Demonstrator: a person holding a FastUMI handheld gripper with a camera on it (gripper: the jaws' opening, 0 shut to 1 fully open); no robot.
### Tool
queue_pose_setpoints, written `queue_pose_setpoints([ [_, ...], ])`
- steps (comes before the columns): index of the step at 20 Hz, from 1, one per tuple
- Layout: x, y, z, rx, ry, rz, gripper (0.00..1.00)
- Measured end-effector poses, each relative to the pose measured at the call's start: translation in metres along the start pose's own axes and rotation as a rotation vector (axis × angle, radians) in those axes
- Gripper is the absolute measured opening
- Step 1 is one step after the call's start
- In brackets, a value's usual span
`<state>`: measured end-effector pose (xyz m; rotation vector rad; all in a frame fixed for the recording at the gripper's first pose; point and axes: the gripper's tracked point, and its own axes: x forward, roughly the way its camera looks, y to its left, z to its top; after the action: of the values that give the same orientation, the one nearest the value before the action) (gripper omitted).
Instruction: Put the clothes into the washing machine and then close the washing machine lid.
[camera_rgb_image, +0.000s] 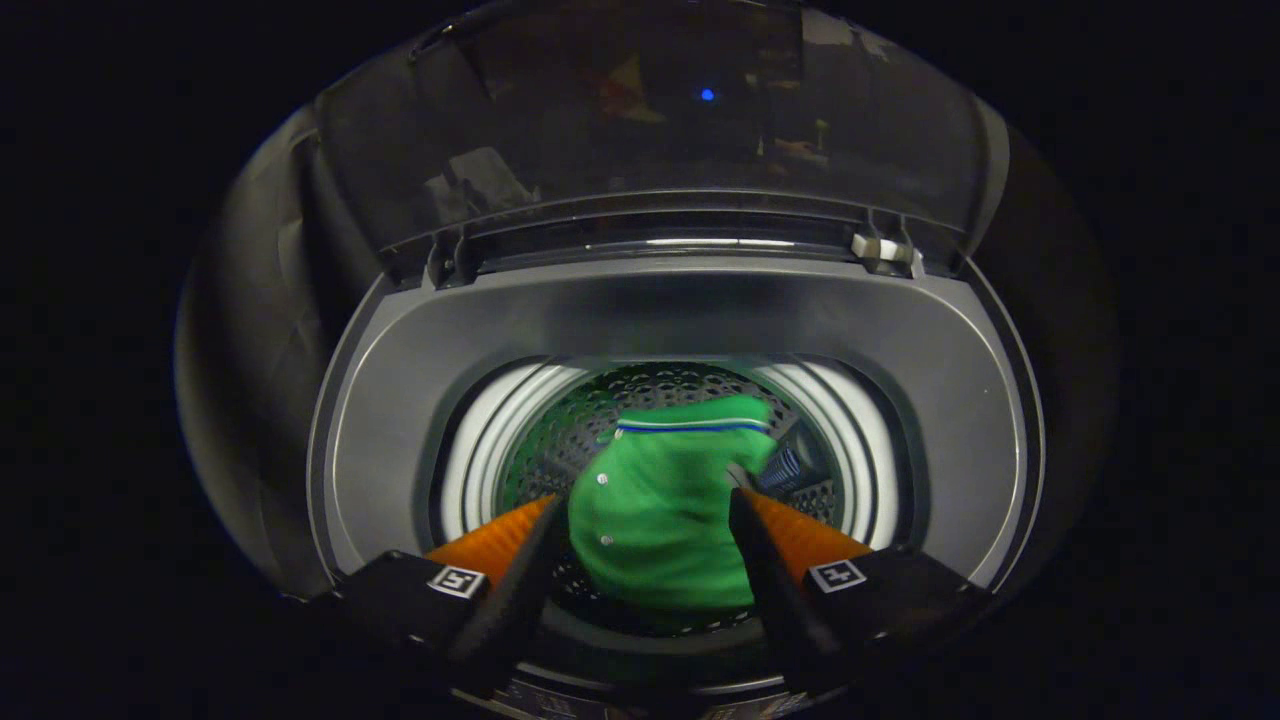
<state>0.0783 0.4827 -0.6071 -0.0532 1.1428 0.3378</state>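
Observed from above the open top of the washing machine (680, 320). The lid (650, 120) stands raised at the 12 o'clock side of the opening, a clear panel carrying reflections and one small blue light (707, 95). A pale latch piece (885, 252) sits on the hinge line at about 1 o'clock from the drum.

The drum (560, 440) is a perforated metal tub ringed by a pale inner collar (480, 450). A green shirt (660, 510) with white buttons and a collar trimmed in white and blue hangs in the mouth of the drum, bunched into a rounded mass. A second, dark striped piece of cloth (785, 468) shows low in the tub at 3 o'clock from the shirt (too little visible to identify).

The gripper (645, 495) points down into the opening. Its jaws stand wide apart, one at 9 o'clock of the shirt and one at 3 o'clock, with the green cloth between them. The 3 o'clock finger appears to touch the fabric edge; the 9 o'clock finger sits just beside it, and contact there cannot be told. A firm two-sided grip is not evident.

The shirt lies within the rim of the machine, above the drum floor.
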Motion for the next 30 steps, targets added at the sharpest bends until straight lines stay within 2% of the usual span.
queue_pose_setpoints([
  [10,-0.005,-0.006,0.002,-0.006,-0.01,-0.018,0.99],
  [18,-0.03,-0.007,0.012,-0.021,-0.093,-0.007,0.99],
  [24,-0.079,-0.009,0.063,-0.038,-0.319,-0.001,0.99],
  [30,-0.162,-0.004,0.17,-0.064,-0.656,0.008,0.98],
])
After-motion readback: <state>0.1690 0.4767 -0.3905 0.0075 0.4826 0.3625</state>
